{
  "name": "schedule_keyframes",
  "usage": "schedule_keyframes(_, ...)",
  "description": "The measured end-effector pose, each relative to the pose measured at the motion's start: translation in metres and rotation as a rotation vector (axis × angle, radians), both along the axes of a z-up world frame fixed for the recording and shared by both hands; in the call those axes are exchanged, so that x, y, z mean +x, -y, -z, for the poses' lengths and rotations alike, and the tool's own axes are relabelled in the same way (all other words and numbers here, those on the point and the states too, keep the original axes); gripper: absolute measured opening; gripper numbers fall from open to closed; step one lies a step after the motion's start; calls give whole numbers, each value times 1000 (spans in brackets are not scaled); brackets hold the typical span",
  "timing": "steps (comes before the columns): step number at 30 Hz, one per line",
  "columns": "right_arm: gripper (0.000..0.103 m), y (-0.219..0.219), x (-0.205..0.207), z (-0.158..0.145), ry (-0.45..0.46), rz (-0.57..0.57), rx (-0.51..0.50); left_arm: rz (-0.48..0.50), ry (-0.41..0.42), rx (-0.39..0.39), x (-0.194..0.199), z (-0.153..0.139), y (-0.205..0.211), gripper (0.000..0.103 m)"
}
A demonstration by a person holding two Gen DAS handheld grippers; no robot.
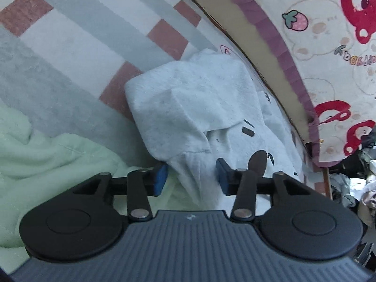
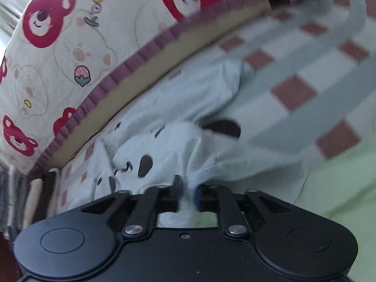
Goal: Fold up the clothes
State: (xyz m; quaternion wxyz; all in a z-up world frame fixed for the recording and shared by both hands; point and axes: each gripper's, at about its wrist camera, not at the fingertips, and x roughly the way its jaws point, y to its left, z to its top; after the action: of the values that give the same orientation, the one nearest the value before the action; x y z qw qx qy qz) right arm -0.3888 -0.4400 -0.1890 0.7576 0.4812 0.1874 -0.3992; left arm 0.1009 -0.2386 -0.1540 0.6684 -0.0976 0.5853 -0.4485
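Observation:
A pale grey-white garment [image 1: 188,98] with dark cartoon marks lies bunched on the checked bed sheet [image 1: 70,47], partly folded over itself. My left gripper [image 1: 191,176] is open, its blue pads on either side of a fold of the garment. In the right wrist view the same garment [image 2: 164,145] lies in front of my right gripper [image 2: 188,195], which is shut on a pinched ridge of its cloth. That view is blurred.
A light green blanket [image 1: 47,155] lies beside the garment, also in the right wrist view [image 2: 340,188]. A pillow with red bears and purple trim [image 1: 329,58] stands along the bed's edge [image 2: 58,58]. Clutter lies beyond the bed [image 1: 352,183].

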Motion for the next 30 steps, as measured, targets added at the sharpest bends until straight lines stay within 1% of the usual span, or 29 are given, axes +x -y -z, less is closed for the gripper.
schedule_keyframes(1, 47, -1, 0, 5, 0, 5, 11, 2, 18, 11, 0, 0, 1, 50)
schedule_keyframes(2, 53, 2, -1, 10, 7, 20, 33, 6, 37, 25, 0, 0, 1, 54)
schedule_keyframes(3, 56, 4, -1, 16, 13, 36, 55, 8, 54, 41, 0, 1, 3, 55)
schedule_keyframes(4, 56, 7, -2, 21, 19, 51, 77, 8, 65, 58, 0, 4, 4, 56)
schedule_keyframes(5, 58, 9, -6, 28, 46, 70, 96, 5, 65, 70, 1, 7, 4, 57)
schedule_keyframes(6, 64, 15, -8, 37, 73, 82, 113, 1, 58, 75, 3, 11, 6, 58)
schedule_keyframes(7, 67, 23, -7, 45, 85, 100, 125, -11, 49, 76, 4, 15, 8, 58)
schedule_keyframes(8, 67, 31, -5, 54, 97, 119, 137, -26, 49, 65, 6, 18, 11, 57)
schedule_keyframes(9, 67, 41, -2, 59, 99, 141, 136, -41, 51, 50, 7, 21, 14, 54)
schedule_keyframes(10, 56, 51, 2, 62, 98, 153, 109, -49, 75, 28, 9, 20, 18, 40)
schedule_keyframes(11, 40, 61, 8, 60, 93, 150, 49, -34, 127, 34, 11, 16, 24, 2)
schedule_keyframes(12, 9, 70, 14, 54, 83, 113, -22, -15, 209, 56, 12, 4, 31, 2)
schedule_keyframes(13, 8, 77, 18, 43, 84, 72, -89, -14, 320, 25, 12, -18, 32, 2)
schedule_keyframes(14, 8, 78, 18, 27, 121, 47, -153, -38, 374, -39, 13, -41, 27, 2)
schedule_keyframes(15, 8, 76, 14, 5, 190, 7, -209, -68, 402, -107, 15, -64, 21, 2)
schedule_keyframes(16, 8, 70, 10, -16, 225, -26, -255, -100, 415, -156, 16, -82, 12, 2)
schedule_keyframes(18, 8, 51, 1, -56, 238, -104, -329, -147, 452, -188, 13, -110, -15, 2)
schedule_keyframes(19, 8, 38, -4, -67, 230, -146, -326, -159, 467, -196, 9, -118, -31, 2)
schedule_keyframes(20, 8, 26, -10, -77, 221, -187, -322, -163, 461, -196, 3, -117, -47, 2)
schedule_keyframes(21, 8, 15, -15, -76, 190, -212, -284, -164, 446, -192, -2, -114, -63, 2)
schedule_keyframes(22, 8, 3, -19, -74, 158, -237, -244, -162, 423, -168, -8, -107, -77, 2)
schedule_keyframes(24, 8, -12, -27, -47, 78, -232, -107, -143, 369, -76, -18, -82, -89, 2)
schedule_keyframes(25, 8, -15, -27, -31, 57, -225, -66, -125, 344, -28, -21, -68, -90, 2)
schedule_keyframes(26, 8, -18, -26, -16, 37, -217, -26, -100, 331, 8, -23, -57, -85, 2)
schedule_keyframes(27, 8, -16, -21, -6, 19, -226, -25, -74, 333, 27, -21, -52, -74, 2)
schedule_keyframes(28, 8, -1, -9, -7, 19, -228, -32, -50, 337, 41, -18, -48, -61, 2)
schedule_keyframes(30, 8, 29, 17, -8, 21, -231, -46, -12, 393, 22, 1, -68, -24, 2)
